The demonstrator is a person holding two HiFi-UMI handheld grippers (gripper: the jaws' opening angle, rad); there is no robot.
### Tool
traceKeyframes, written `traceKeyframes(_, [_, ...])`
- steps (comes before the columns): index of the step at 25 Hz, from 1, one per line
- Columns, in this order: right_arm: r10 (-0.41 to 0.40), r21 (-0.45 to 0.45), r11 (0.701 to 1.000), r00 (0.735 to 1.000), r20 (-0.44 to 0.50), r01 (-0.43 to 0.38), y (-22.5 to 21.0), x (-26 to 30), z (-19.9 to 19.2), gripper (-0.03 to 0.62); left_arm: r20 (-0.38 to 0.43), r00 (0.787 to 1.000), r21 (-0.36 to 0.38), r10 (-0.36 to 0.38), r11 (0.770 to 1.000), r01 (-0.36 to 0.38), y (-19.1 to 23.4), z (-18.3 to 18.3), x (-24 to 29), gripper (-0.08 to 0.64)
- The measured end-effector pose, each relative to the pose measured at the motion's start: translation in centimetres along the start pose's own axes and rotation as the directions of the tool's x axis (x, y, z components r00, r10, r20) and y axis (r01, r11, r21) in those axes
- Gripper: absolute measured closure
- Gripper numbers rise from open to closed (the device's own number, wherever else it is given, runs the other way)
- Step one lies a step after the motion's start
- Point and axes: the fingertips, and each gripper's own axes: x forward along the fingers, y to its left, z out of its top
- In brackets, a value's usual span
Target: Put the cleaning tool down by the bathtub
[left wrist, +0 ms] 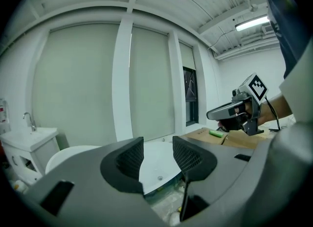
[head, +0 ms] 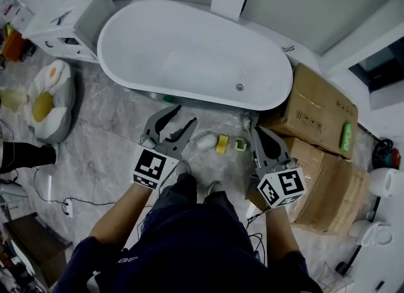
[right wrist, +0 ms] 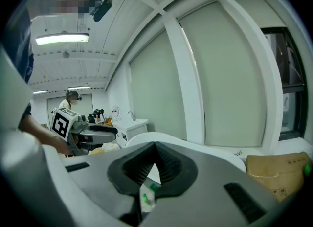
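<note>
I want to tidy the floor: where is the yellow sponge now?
In the head view the yellow sponge lies on the floor before the bathtub, between the left gripper and right gripper.

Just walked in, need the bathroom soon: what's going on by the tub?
A person stands beside the white bathtub, a gripper in each hand above the floor. The left gripper is open and empty; the right gripper is shut, apparently on nothing. A yellow sponge and a white wad lie on the floor by the tub, seemingly already set down.
</note>
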Motion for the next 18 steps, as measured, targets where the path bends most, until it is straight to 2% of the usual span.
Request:
traceKeyframes(10, [-0.031, -0.007, 0.999, 0.998, 0.054, 0.032, 3.0, -1.3, 2.7, 0.588, 0.040, 0.998, 0.038, -0.058, 0.998, 0.056, -0.5, 3.4, -2.0, 0.364])
traceKeyframes(18, [-0.065, -0.005, 0.998, 0.995, 0.072, 0.066, 3.3, -1.4, 3.7, 0.588, 0.069, 0.994, 0.050, -0.084, 0.995, 0.081, 0.1, 4.6, -1.9, 0.380])
